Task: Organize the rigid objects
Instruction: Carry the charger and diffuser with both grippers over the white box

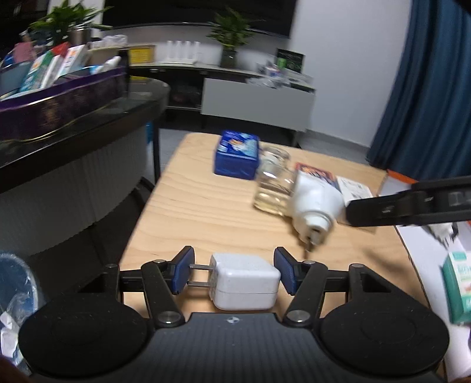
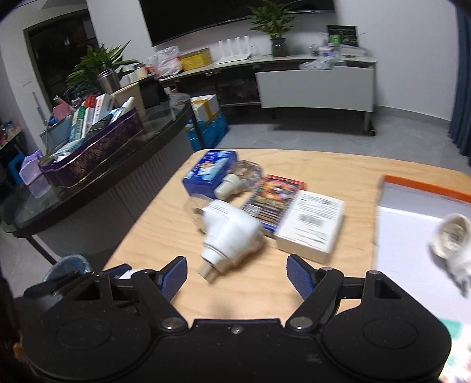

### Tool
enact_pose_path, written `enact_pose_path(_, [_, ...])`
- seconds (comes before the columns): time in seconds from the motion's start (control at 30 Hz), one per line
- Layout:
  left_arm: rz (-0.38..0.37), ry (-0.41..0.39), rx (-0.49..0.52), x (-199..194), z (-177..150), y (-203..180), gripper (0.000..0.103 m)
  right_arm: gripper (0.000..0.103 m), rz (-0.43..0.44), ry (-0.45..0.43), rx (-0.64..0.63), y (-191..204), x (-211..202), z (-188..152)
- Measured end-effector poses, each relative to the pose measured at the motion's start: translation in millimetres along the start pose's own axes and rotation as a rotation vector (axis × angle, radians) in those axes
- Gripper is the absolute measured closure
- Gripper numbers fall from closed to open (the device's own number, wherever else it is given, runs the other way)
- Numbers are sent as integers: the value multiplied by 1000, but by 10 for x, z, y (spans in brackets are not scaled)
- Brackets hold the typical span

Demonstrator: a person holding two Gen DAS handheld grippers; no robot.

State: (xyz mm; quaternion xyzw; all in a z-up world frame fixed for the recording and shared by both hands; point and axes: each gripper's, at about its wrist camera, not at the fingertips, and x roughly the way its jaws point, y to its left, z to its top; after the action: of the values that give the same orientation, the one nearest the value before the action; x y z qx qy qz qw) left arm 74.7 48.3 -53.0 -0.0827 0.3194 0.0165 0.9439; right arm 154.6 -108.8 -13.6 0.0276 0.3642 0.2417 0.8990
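At the near edge of the wooden table (image 1: 188, 212), the left gripper (image 1: 234, 275) is clamped on a white charger (image 1: 245, 284), one pad against its prongs. Farther along that table, the right gripper (image 2: 237, 275) hangs with jaws apart and empty, just short of a white plug-in device (image 2: 232, 232) lying beside a white box (image 2: 312, 227).

Home living room, wall television (image 2: 206, 17), low media console (image 2: 294, 70), potted plants (image 2: 273, 20), wooden table (image 2: 309, 173)
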Motion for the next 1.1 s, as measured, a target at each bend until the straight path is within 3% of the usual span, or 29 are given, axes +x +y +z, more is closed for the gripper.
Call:
enact_pose_path(0.17, [21, -23, -38, -26, 58, 88, 42, 13, -27, 62, -62, 122, 390, 190])
enact_pose_path(0.33, [16, -33, -64, -22, 86, 131, 42, 13, -52, 160, -16, 50, 826, 271])
enact_pose_path(0.43, [17, -34, -81, -5, 94, 152, 42, 6, -33, 146, -9, 37, 943, 291])
enact_pose_path(0.47, [19, -34, -84, 2, 95, 157, 42, 7, -40, 140, -16, 53, 961, 299])
enact_pose_path(0.53, [20, -34, -91, 8, 93, 166, 42, 23, -64, 124, -44, 87, 962, 306])
enact_pose_path(0.57, [20, -34, -95, 10, 96, 168, 42, 24, -63, 123, -48, 95, 950, 302])
enact_pose_path(0.8, [2, -45, -100, -51, 98, 161, 42, 25, -70, 56, -42, 78, 568, 152])
enact_pose_path(1.1, [-54, -68, -53, -337, 174, -78, 42, 25, -134, -63, 2, -113, -437, -74])
